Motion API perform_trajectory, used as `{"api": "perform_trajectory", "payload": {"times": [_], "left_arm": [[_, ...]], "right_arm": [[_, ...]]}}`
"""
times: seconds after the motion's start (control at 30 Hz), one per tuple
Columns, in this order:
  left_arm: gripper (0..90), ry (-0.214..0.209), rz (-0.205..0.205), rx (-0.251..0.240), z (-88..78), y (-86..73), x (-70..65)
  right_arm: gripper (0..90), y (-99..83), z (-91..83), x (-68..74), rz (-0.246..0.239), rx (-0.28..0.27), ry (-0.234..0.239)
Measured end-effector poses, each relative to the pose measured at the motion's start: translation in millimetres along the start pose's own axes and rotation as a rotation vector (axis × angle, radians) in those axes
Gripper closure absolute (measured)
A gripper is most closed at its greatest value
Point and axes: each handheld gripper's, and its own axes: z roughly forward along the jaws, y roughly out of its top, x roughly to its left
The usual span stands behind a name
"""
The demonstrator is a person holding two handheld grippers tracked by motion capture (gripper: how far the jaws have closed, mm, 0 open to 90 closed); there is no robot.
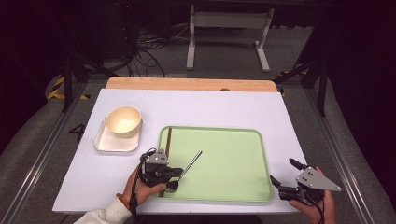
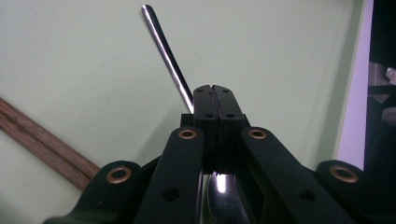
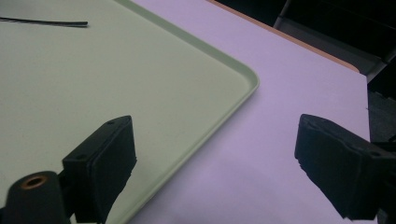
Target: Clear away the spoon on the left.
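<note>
My left hand-held gripper (image 2: 215, 93) is clamped on the spoon (image 2: 168, 58), which lies on the tray (image 1: 252, 163) below it; lifting remains. My right hand-held gripper (image 3: 217, 168) waits open.

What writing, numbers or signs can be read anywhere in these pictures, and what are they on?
"4": a dark numeral on the grey floor left of the table, seen in the high view.
Yellow-and-black hazard stripes are on the floor farther back on the left; a marking, no words.
No label or brand can be read on the green tray, the bowl, the spoon or either claw.
</note>
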Motion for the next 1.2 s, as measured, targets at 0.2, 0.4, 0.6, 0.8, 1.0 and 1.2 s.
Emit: {"api": "perform_trajectory", "payload": {"times": [0.2,0.4,0.6,0.8,1.0,1.2], "left_arm": [[90.0,0.02,0.098,0.026,3.5,9.0,-4.8],[90.0,0.003,0.215,0.067,15.9,27.2,-3.9],[90.0,0.031,0.301,0.168,39.6,38.4,-4.9],[90.0,0.059,0.293,0.176,41.5,37.4,-0.2],[90.0,0.088,0.268,0.183,30.7,30.8,5.9],[90.0,0.086,0.232,0.182,16.9,19.7,10.3]], "right_arm": [[12.3,-0.4,-1.1,0.2,0.0,-0.001,-0.006],[12.0,-1.0,-2.5,-0.5,0.005,-0.001,-0.016],[11.8,-1.3,-4.3,-0.8,0.009,-0.003,-0.022],[11.6,-1.8,-4.3,-0.7,0.006,-0.002,-0.02],[11.4,-1.5,-4.4,-1.1,0.005,-0.005,-0.02],[11.1,-0.9,-3.2,0.3,0.0,-0.002,-0.014]]}}
